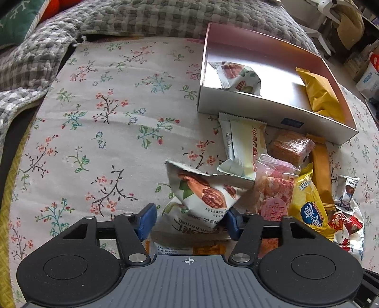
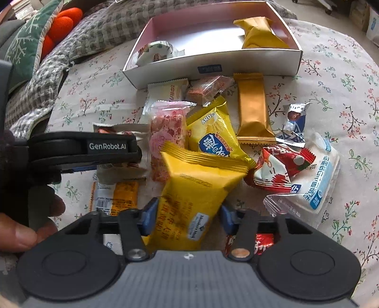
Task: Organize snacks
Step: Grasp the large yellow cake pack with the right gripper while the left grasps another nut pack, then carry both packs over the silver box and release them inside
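Observation:
A white packet with pecan pictures (image 1: pixel 203 196) stands tilted between the blue pads of my left gripper (image 1: pixel 190 221), which is shut on its lower part. From the right wrist view the left gripper (image 2: pixel 135 156) shows side-on at the left of the snack pile. My right gripper (image 2: pixel 188 219) is shut on a yellow packet (image 2: pixel 196 187) whose crimped top points away from me. Beyond the pile lies an open white box (image 1: pixel 260 113) (image 2: pixel 248 64). It holds another pecan packet (image 1: pixel 239 78) at its left end and a yellow packet (image 1: pixel 322 94) at its right.
Loose snacks lie in front of the box on a floral cloth (image 1: pixel 106 118): a pink nougat packet (image 1: pixel 274 189), a gold bar (image 2: pixel 252 109), a red-and-white packet (image 2: pixel 277 170), a white-and-blue packet (image 2: pixel 315 180). A grey checked quilt (image 1: pixel 142 19) lies behind. A person's hand (image 2: pixel 23 227) shows at lower left.

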`<state>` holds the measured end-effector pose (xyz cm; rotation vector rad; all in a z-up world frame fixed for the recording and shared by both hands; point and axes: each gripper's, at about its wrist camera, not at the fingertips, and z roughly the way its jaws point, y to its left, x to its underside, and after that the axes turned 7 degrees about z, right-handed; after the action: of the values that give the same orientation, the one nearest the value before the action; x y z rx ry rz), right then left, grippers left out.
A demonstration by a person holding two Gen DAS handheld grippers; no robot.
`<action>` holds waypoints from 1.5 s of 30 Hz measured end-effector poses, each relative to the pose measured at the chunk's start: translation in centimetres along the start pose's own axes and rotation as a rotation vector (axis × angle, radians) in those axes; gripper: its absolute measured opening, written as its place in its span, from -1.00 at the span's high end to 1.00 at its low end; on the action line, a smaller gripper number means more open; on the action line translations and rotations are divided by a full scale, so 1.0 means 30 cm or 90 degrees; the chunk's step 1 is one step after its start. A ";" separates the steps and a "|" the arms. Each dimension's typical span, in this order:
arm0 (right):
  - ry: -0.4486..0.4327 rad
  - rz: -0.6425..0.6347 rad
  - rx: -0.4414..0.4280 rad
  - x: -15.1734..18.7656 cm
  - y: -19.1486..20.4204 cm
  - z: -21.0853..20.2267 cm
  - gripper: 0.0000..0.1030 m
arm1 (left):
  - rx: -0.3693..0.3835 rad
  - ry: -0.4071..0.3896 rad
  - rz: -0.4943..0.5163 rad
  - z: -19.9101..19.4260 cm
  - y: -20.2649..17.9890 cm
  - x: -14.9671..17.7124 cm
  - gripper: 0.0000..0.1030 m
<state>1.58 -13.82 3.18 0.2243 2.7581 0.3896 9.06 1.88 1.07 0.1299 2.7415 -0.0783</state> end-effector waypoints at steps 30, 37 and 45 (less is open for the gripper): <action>-0.097 -0.009 -0.036 -0.079 -0.001 -0.147 0.23 | 0.003 -0.118 -0.015 -0.177 0.044 -0.079 0.29; -0.127 -0.009 -0.034 -0.144 -0.029 -0.163 0.23 | 0.021 -0.157 -0.012 -0.209 0.022 -0.144 0.29; -0.200 -0.006 -0.030 -0.292 -0.079 -0.183 0.23 | 0.044 -0.204 -0.005 -0.210 -0.018 -0.286 0.29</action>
<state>7.49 -19.15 10.20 0.2388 2.4377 0.3798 14.49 1.12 10.22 0.1145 2.4202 -0.1794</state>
